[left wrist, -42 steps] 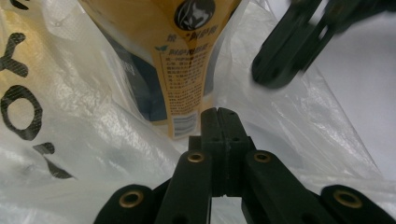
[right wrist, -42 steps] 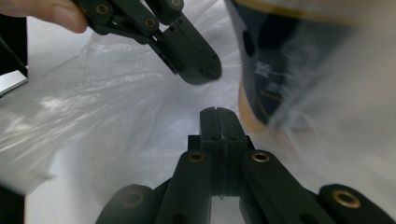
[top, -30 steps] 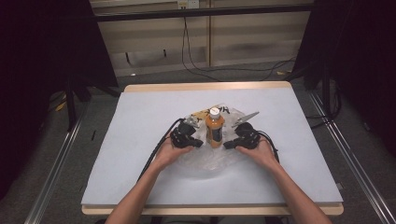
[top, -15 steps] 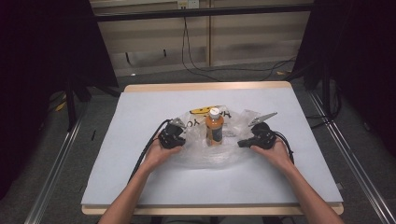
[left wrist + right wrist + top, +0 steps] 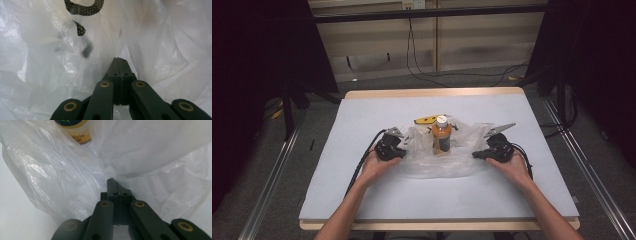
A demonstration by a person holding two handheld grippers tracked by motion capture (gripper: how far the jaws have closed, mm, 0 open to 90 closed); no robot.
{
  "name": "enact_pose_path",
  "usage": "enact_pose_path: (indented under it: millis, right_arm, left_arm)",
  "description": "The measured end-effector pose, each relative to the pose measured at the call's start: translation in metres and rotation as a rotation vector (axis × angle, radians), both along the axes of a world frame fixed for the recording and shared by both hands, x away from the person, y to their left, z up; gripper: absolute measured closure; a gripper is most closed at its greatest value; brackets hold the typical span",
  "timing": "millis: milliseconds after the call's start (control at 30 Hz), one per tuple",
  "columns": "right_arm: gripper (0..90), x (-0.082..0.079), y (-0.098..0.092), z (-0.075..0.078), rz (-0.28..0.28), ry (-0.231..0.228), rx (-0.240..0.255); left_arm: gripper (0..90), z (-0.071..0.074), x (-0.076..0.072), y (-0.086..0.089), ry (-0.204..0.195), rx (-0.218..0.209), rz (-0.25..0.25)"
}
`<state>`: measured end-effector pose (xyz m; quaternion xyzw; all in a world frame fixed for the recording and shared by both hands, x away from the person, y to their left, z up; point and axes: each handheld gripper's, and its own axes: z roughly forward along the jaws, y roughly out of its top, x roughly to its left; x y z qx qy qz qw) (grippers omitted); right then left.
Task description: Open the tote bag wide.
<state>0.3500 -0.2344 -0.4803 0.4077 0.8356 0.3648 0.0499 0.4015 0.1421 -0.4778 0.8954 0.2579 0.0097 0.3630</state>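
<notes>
From the high view, a clear plastic bag [image 5: 439, 157] lies spread at the middle of the counter [image 5: 362, 195], with an orange bottle [image 5: 441, 135] standing upright in it, its white cap on top. A yellow item [image 5: 426, 120] lies just beyond the bottle on the far side. The left gripper [image 5: 398, 151] holds the bag's left edge and the right gripper [image 5: 478, 154] its right edge, each in one of the person's hands.

In the left gripper view, the jaws are together, clamped on the bag's film [image 5: 162, 50], which carries black print at the top.

In the right gripper view, the jaws are likewise pressed together on the plastic [image 5: 62, 177], and the bottle's label [image 5: 77, 131] shows beyond.
</notes>
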Motion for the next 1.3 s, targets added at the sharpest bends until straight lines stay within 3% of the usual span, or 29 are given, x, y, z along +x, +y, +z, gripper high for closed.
enact_pose_path:
  millis: [67, 167, 200, 300, 433, 700, 1000, 1133, 1167, 1300]
  right_arm:
    - [90.0, 0.001, 0.002, -0.001, -0.008, -0.009, 0.007]
    - [90.0, 0.001, 0.006, 0.001, -0.007, -0.032, 0.039]
    - [90.0, 0.001, 0.006, 0.003, -0.011, -0.043, 0.051]
    - [90.0, -0.001, 0.007, 0.008, -0.014, -0.074, 0.098]
    - [90.0, -0.008, 0.006, 0.017, -0.014, -0.109, 0.145]
    - [90.0, -0.031, -0.002, 0.035, -0.031, -0.2, 0.205]
    - [90.0, -0.054, -0.02, 0.041, -0.061, -0.236, 0.223]
    - [89.9, -0.067, -0.027, 0.043, -0.074, -0.254, 0.244]
    - [85.7, -0.071, -0.028, 0.043, -0.08, -0.264, 0.248]
    - [55.4, -0.088, -0.033, 0.045, -0.134, -0.307, 0.254]
  left_arm:
    - [90.0, 0.0, 0.0, 0.0, 0.002, -0.017, 0.015]
    - [90.0, 0.003, -0.001, 0.002, -0.008, -0.088, 0.016]
    - [90.0, 0.006, -0.002, 0.003, -0.011, -0.093, 0.021]
    - [90.0, 0.013, -0.005, 0.006, -0.044, -0.143, 0.031]
    - [90.0, 0.024, -0.013, 0.012, -0.094, -0.169, 0.04]
    - [90.0, 0.041, -0.027, 0.033, -0.146, -0.281, 0.074]
    - [90.0, 0.052, -0.048, 0.048, -0.185, -0.291, 0.075]
    - [84.7, 0.054, -0.063, 0.053, -0.201, -0.287, 0.074]
    - [82.7, 0.053, -0.066, 0.055, -0.207, -0.287, 0.079]
    - [66.6, 0.05, -0.081, 0.063, -0.239, -0.302, 0.115]
